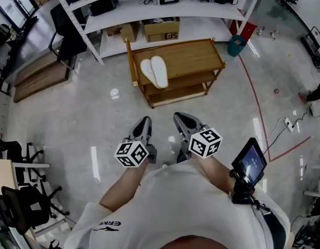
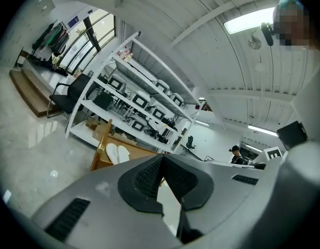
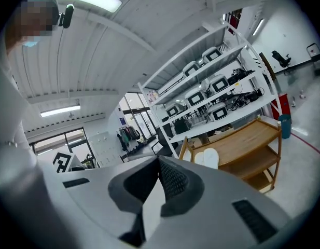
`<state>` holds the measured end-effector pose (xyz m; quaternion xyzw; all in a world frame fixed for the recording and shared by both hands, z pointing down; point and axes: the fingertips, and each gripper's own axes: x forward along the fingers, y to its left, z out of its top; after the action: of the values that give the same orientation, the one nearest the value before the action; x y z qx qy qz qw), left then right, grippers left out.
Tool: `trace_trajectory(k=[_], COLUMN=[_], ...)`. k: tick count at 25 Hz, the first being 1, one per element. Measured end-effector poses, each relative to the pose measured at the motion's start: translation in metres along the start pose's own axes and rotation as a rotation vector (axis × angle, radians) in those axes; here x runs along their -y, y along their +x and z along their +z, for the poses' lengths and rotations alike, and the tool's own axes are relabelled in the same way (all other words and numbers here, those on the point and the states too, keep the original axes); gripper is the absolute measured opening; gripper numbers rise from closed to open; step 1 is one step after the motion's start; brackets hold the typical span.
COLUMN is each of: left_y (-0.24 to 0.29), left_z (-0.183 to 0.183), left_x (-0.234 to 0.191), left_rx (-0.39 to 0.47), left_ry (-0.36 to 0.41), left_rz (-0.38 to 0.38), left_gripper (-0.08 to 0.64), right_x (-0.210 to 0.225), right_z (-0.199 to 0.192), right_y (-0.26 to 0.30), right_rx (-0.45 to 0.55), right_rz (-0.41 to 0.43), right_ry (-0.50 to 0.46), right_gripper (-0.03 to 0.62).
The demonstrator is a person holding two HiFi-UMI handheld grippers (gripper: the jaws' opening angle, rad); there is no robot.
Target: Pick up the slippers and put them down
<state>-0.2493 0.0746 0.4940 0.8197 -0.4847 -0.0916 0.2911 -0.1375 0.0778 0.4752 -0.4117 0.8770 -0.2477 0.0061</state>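
A pair of white slippers (image 1: 154,71) lies side by side on the left end of the top shelf of a low wooden cart (image 1: 193,53). Both grippers hover over the floor, well short of the cart, and point toward it. My left gripper (image 1: 144,120) has its jaws together with nothing between them, and so does my right gripper (image 1: 179,116). In the left gripper view the slippers (image 2: 117,152) show just left of the closed jaw tips (image 2: 162,158). In the right gripper view the slippers (image 3: 207,158) lie on the cart (image 3: 253,134), right of the closed tips (image 3: 158,160).
A white shelving rack (image 1: 149,14) with devices and cardboard boxes (image 1: 162,30) stands behind the cart. A teal bin (image 1: 235,45) sits at its right end and a black chair (image 1: 69,32) at its left. A red tape line (image 1: 258,105) and cables (image 1: 287,123) cross the floor on the right.
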Motion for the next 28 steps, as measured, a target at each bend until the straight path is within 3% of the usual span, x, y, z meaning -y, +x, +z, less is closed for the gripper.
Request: trace_trajectory(k=[11, 22, 28], left_y=[0.106, 0.167, 0.175], left_z=[0.011, 0.001, 0.0], left_x=[-0.01, -0.023, -0.05], left_rx=[-0.016, -0.049, -0.088], left_ry=[0.011, 0.0, -0.019], left_rz=[0.089, 0.214, 0.252], left_gripper=[0.004, 0.005, 0.005], right_x=[0.099, 0.168, 0.179], right_z=[0.045, 0.052, 0.041], right_y=[0.046, 0.085, 0.116], right_rx=[-0.044, -0.139, -0.18], right_rz=[0.03, 0.084, 0.066], right_ry=[0.037, 0.09, 0.12], right_gripper=[0.006, 0.006, 0.006])
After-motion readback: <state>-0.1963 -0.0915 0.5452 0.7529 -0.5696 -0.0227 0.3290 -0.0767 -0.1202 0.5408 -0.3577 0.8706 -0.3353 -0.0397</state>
